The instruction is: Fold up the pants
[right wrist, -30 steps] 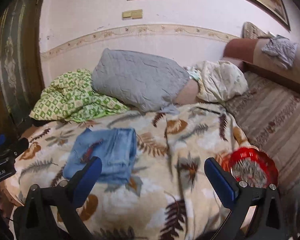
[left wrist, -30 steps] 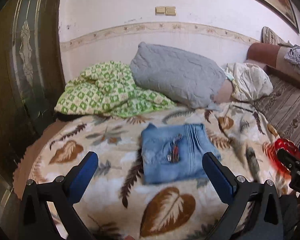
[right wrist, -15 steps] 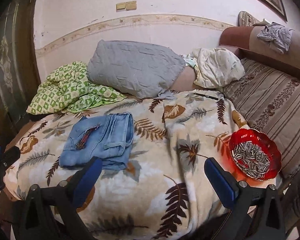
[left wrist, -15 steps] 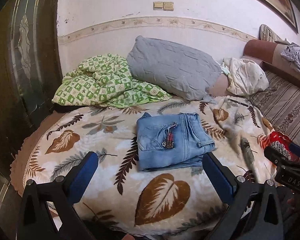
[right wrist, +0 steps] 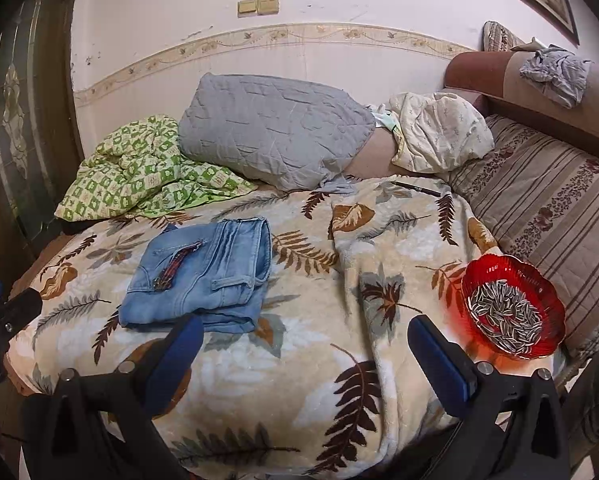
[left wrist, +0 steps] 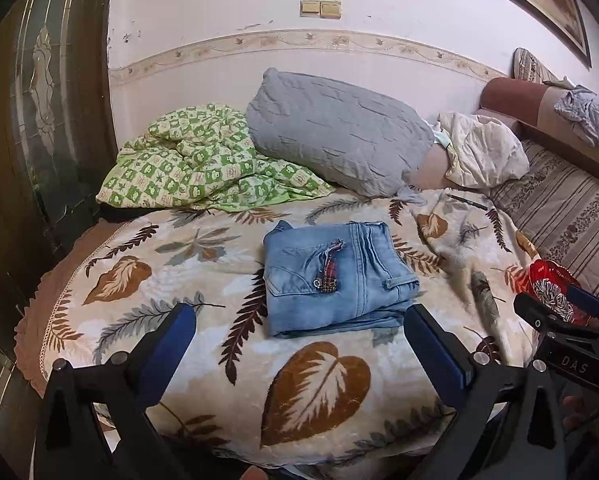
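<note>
While both jaws stand apart and hold nothing, the folded light-blue denim pants (left wrist: 335, 276) lie flat on the leaf-patterned beige blanket (left wrist: 171, 248), beyond the left gripper (left wrist: 299, 344) and right gripper (right wrist: 303, 356).

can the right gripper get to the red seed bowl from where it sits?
Probably yes. The right gripper is open and empty, and only bare leaf-print blanket lies between it and the red bowl, just off its right finger.

One folded pair of jeans (left wrist: 335, 276), one grey pillow (left wrist: 339, 140), one red bowl (right wrist: 513, 306).
</note>
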`<state>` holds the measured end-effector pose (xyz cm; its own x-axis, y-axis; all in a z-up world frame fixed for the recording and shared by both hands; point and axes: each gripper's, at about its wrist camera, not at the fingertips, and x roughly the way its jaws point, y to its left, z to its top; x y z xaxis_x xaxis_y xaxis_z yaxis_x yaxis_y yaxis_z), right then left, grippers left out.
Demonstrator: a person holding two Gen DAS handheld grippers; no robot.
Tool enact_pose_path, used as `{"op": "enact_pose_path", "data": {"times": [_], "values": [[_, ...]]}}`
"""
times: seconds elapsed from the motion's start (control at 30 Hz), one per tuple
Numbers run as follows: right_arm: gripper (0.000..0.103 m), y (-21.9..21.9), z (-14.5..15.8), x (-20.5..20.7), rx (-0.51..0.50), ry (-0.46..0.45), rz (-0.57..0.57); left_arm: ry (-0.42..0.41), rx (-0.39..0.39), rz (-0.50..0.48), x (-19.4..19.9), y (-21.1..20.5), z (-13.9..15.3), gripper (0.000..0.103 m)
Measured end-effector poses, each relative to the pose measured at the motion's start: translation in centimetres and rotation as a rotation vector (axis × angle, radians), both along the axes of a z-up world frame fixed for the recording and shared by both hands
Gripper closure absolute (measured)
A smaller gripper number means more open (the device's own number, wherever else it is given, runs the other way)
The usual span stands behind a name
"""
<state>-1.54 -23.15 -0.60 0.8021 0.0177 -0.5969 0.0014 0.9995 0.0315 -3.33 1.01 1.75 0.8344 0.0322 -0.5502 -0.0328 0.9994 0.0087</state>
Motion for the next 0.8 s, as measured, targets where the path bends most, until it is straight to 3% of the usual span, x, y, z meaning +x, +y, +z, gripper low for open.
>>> {"op": "enact_pose_path", "data": {"times": [0.8], "values": [[0.0,-0.07,-0.42,-0.16,-0.004,0.005,0.006,0.009,-0.02,0.006,-0.33,-0.35,-0.35,0.0]]}}
